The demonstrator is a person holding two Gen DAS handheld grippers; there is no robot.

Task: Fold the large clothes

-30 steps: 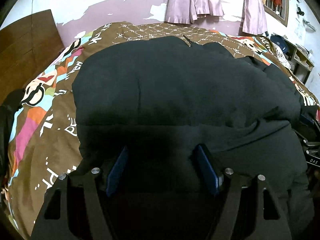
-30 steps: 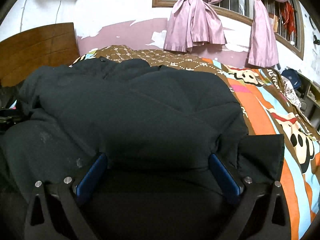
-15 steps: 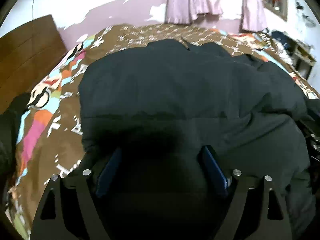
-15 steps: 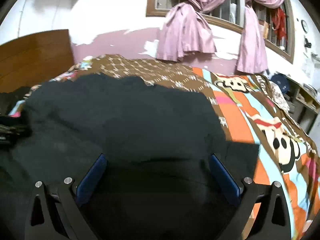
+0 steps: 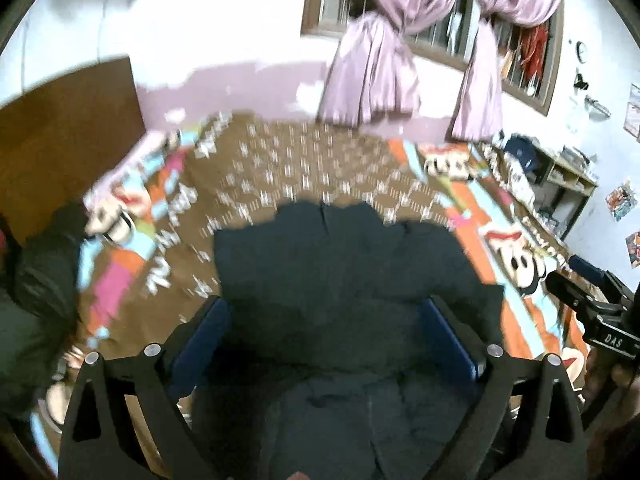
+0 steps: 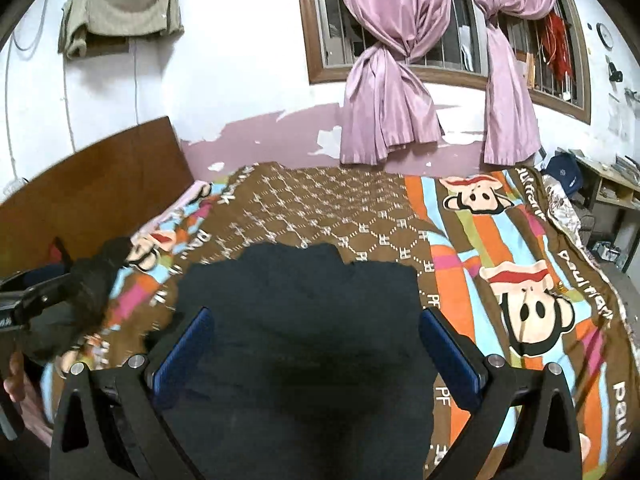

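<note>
Dark jacket (image 5: 352, 280) lies folded on bed (image 6: 500, 240), bulky, roughly square bundle, near front edge. Left tongs (image 5: 324, 340) wide, jaws just opening, nothing pinched; jacket seen below between blue pads but apart from them. Right tongs (image 6: 316, 348) also wide, holding nothing, above jacket. Step in hand, as judged: release after fold, both tongs clear of cloth. Next move likely needs check of bundle shape, then press flat or last fold; puffy cloth may spring open.

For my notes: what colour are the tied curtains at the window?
Pale purple-pink curtains, clearest in the right wrist view.
</note>
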